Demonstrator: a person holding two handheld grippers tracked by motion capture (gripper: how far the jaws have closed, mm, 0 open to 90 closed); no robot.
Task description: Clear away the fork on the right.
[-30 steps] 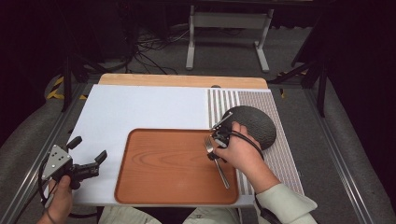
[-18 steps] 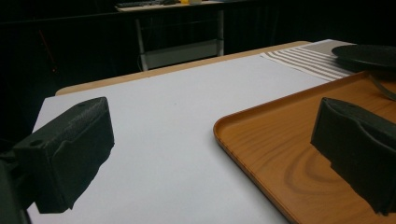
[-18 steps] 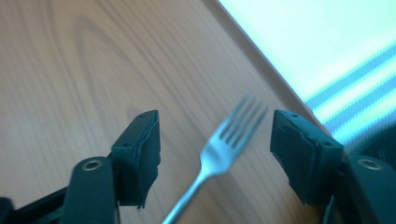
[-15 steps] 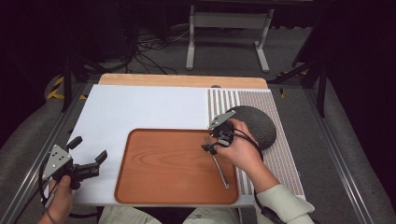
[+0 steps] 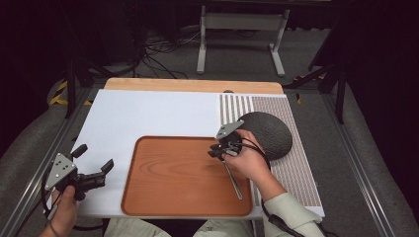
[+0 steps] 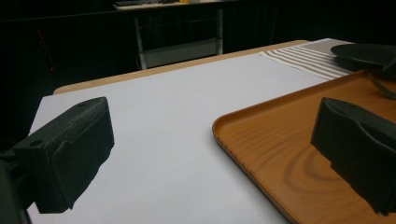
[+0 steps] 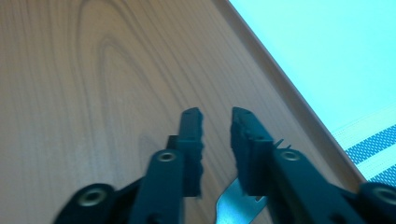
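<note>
A metal fork (image 5: pixel 233 180) lies on the wooden tray (image 5: pixel 168 192), near its right edge, handle pointing to the front. My right gripper (image 5: pixel 216 152) hovers just over the fork's head, tilted leftward. In the right gripper view its jaws (image 7: pixel 217 116) stand a little apart with nothing between them, and the fork's tines (image 7: pixel 233 205) show below on the tray (image 7: pixel 70 93). My left gripper (image 5: pixel 94 157) is held at the table's front left, wide open and empty, left of the tray (image 6: pixel 280 154).
A dark grey round plate (image 5: pixel 269 133) sits upside down on a striped placemat (image 5: pixel 296 168), right of the tray and just behind my right hand. A white mat (image 5: pixel 148 118) covers the table's left and middle. Metal rails run along both table sides.
My right gripper has shifted slightly left and tilted over the fork's head. The fork lies where it was, and the left gripper has not moved.
</note>
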